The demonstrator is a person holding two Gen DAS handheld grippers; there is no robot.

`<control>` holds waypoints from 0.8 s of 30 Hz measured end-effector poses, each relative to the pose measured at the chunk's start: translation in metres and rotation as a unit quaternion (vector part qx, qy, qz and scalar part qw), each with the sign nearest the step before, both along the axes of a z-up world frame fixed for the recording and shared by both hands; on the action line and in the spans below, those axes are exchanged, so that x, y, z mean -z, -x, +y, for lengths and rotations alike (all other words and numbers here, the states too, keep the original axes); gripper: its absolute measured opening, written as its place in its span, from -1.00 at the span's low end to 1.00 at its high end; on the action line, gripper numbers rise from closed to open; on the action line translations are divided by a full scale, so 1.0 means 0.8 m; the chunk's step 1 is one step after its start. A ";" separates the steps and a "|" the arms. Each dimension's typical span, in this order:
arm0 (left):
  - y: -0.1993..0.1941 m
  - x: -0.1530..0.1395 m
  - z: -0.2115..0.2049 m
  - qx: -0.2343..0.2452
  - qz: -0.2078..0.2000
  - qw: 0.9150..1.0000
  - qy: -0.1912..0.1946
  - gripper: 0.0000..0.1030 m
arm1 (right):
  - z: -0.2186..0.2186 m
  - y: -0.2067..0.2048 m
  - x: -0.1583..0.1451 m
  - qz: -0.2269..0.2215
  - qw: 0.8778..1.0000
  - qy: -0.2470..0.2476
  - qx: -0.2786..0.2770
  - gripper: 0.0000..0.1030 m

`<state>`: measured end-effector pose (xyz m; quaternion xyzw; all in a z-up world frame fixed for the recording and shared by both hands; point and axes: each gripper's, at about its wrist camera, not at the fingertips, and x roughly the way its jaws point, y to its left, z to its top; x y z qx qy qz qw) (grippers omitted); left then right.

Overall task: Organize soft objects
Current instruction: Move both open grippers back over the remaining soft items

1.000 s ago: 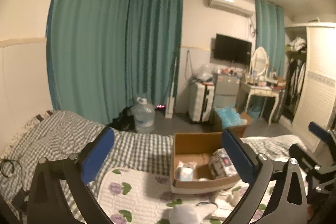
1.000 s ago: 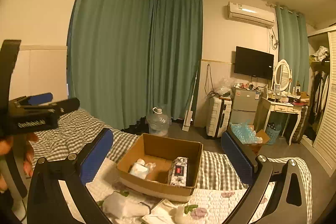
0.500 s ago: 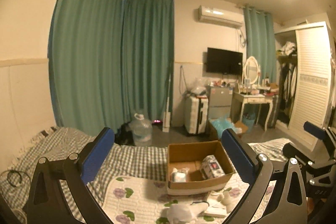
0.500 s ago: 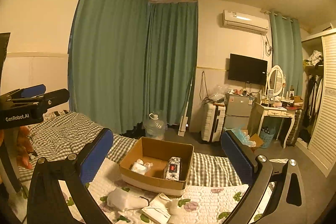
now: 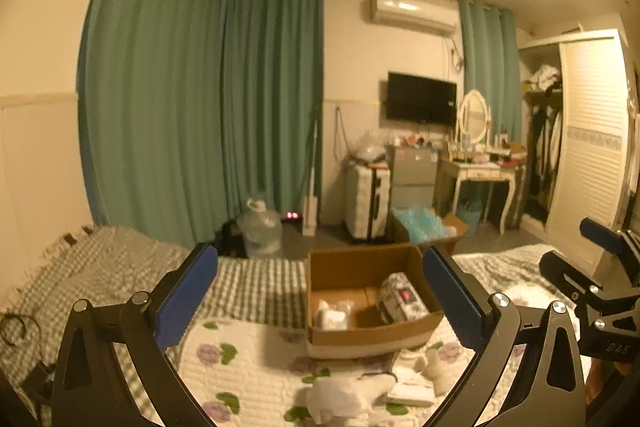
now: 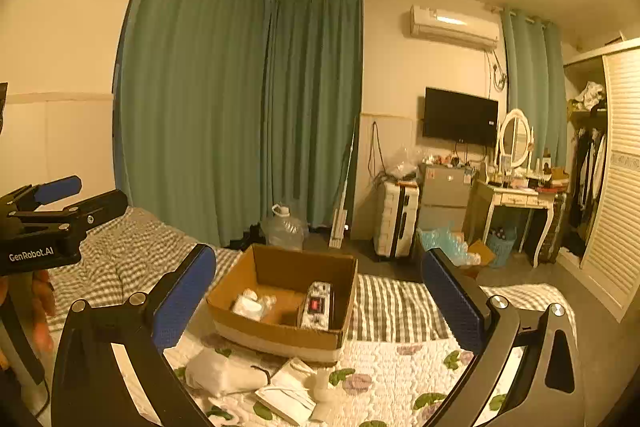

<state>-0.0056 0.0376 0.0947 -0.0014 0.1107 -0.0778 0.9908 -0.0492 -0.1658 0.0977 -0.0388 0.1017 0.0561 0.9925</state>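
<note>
- The cardboard box (image 6: 286,301) sits on the bed (image 6: 396,311), on the far edge of the floral quilt (image 6: 384,367); inside it lie a patterned pack (image 6: 318,311) against its right wall and a small white bundle (image 6: 250,305) toward its left.
- The soft things not yet stowed lie just in front of the box: a white cloth bundle (image 6: 224,373), a flat white packet (image 6: 290,395) and a small pale toy (image 5: 434,367).
- The left tool (image 5: 320,303) and right tool (image 6: 318,301) both hang above the bed with jaws spread wide and nothing between them.
- Risk, as I judge it: the loose items lie close together in front of the box, so a wide-open descent could pinch two at once or snag the quilt.
- A dark cord (image 6: 262,373) lies on the cloth bundle; it may catch a finger and drag the bundle.
- The two tools are near each other and could collide over the box.
</note>
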 end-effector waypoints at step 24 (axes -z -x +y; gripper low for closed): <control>-0.103 0.200 -0.043 0.042 0.212 0.975 -0.049 1.00 | -0.022 -0.117 0.197 0.199 0.980 -0.003 0.010 1.00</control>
